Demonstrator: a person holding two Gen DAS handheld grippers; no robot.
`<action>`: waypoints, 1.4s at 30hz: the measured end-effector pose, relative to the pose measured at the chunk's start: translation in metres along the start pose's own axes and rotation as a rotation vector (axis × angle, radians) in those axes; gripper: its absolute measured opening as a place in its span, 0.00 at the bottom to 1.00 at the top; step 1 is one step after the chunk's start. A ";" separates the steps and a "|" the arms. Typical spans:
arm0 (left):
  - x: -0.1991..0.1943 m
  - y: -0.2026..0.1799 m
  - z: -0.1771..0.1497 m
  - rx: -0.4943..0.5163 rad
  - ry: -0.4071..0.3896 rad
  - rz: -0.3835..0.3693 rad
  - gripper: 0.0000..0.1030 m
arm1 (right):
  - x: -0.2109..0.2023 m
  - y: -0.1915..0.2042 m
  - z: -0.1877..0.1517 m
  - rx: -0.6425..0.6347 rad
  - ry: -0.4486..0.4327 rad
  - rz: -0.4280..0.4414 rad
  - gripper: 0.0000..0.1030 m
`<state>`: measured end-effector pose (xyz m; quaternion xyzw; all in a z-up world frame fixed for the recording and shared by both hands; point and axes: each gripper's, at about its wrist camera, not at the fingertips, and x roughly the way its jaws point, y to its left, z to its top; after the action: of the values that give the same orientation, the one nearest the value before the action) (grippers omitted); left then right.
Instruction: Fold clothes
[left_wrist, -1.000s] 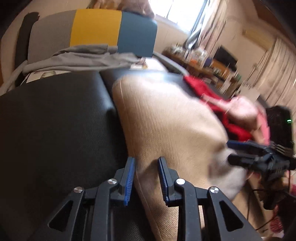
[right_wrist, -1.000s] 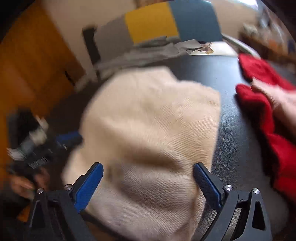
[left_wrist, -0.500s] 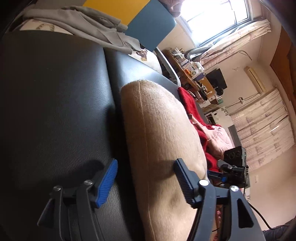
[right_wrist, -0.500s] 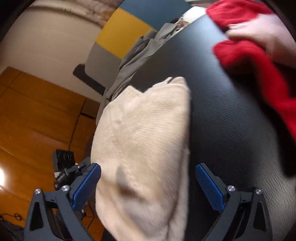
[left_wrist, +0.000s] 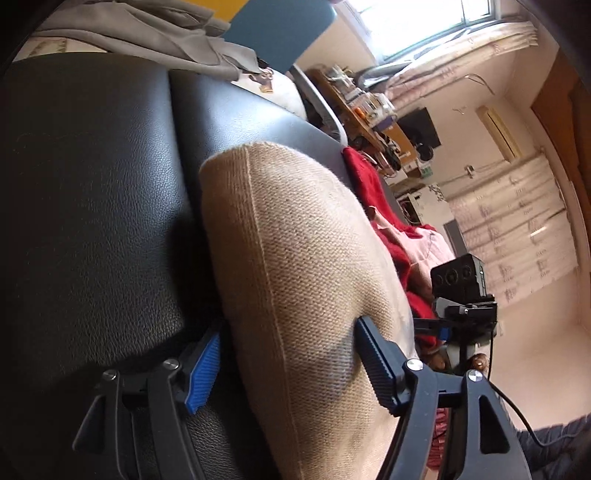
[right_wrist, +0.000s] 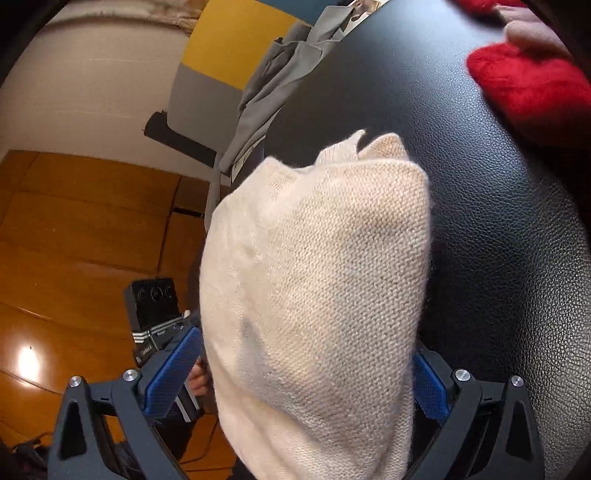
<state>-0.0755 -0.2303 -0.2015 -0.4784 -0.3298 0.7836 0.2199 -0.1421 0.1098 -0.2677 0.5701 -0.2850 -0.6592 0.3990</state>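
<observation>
A folded beige knit sweater (left_wrist: 295, 280) lies on a black leather surface (left_wrist: 92, 192); it also shows in the right wrist view (right_wrist: 317, 280). My left gripper (left_wrist: 291, 365) is open, its jaws on either side of the sweater's near end. My right gripper (right_wrist: 295, 373) is open too, straddling the sweater's other end. Each gripper shows in the other's view: the right one in the left wrist view (left_wrist: 461, 295), the left one in the right wrist view (right_wrist: 155, 317).
Red (left_wrist: 384, 221) and pink (left_wrist: 428, 243) garments lie beyond the sweater; the red one shows in the right wrist view (right_wrist: 528, 88). A grey garment (left_wrist: 140, 33) lies by a yellow and blue cushion (right_wrist: 229, 48). A wooden floor (right_wrist: 74, 240) lies beside the surface.
My left gripper has opened, letting go of the sweater edge. Both cameras have tilted and moved in closer over the folded sweater.
</observation>
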 end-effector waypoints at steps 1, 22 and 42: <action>0.001 0.004 0.002 -0.012 0.010 -0.023 0.70 | 0.002 0.000 0.000 -0.006 0.009 0.000 1.00; 0.019 -0.042 -0.012 0.145 -0.142 0.128 0.45 | 0.005 -0.016 -0.017 0.046 -0.022 -0.064 0.39; -0.177 0.016 -0.121 0.005 -0.470 0.350 0.44 | 0.178 0.123 -0.031 -0.217 0.199 0.085 0.34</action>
<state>0.1112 -0.3206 -0.1455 -0.3327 -0.2825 0.8997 0.0002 -0.0924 -0.1032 -0.2650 0.5737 -0.1948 -0.6089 0.5121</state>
